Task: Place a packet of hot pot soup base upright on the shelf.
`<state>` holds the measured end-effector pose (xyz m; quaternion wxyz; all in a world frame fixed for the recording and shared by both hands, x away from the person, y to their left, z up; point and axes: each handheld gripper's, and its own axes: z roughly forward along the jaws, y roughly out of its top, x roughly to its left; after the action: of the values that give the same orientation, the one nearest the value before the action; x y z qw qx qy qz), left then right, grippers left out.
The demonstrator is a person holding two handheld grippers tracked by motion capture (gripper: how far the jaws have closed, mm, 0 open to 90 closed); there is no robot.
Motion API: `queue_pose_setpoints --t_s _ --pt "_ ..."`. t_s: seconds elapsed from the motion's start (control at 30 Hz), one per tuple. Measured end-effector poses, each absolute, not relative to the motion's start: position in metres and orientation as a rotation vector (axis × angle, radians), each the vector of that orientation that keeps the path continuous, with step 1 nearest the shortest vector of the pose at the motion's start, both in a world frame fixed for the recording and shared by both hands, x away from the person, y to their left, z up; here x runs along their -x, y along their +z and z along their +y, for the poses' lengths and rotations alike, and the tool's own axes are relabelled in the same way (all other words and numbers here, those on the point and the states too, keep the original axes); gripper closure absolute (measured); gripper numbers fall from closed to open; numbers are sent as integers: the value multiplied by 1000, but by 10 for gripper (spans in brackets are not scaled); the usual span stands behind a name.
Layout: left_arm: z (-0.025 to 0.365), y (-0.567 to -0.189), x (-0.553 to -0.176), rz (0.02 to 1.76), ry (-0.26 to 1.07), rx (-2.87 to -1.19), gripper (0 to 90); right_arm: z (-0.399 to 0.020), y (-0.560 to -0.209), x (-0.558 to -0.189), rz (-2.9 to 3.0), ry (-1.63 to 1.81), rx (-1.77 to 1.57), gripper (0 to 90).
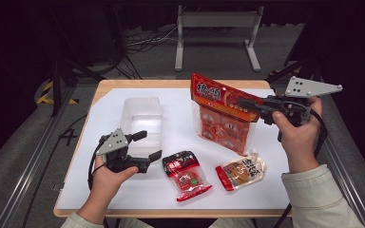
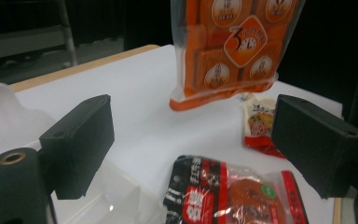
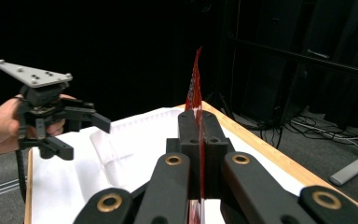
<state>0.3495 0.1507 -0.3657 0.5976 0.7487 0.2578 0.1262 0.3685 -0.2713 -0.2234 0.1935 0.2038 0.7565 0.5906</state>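
High view: dark room, white-topped table (image 1: 123, 190); your right gripper (image 1: 252, 105) pinches the top edge of the large orange bag (image 1: 221, 118), lifted near the far edge. Left gripper view: your left gripper (image 2: 191, 140) stands spread and empty; the black-red packet (image 2: 233, 196) is cut off below. Right gripper view: only the bag's thin edge shows between the clamped jaws.

Both grippers are black, each topped by a grey three-cornered plate with small screw holes; left gripper (image 1: 144, 145), right gripper (image 1: 245, 105). Brass rivets dot the jaw links, black cables trail from each, and the sleeves are pale cream
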Motion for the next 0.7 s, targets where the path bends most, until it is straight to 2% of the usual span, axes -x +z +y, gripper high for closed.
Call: queue_pose_setpoints --t_s 0.6,0.7 --pt "121 -356 -385 511 239 -1709 116 -263 -226 -367 2142 1726 -494 900" --pt "119 -355 -387 507 226 -1701 135 -261 -226 -366 2145 1742 -474 900"
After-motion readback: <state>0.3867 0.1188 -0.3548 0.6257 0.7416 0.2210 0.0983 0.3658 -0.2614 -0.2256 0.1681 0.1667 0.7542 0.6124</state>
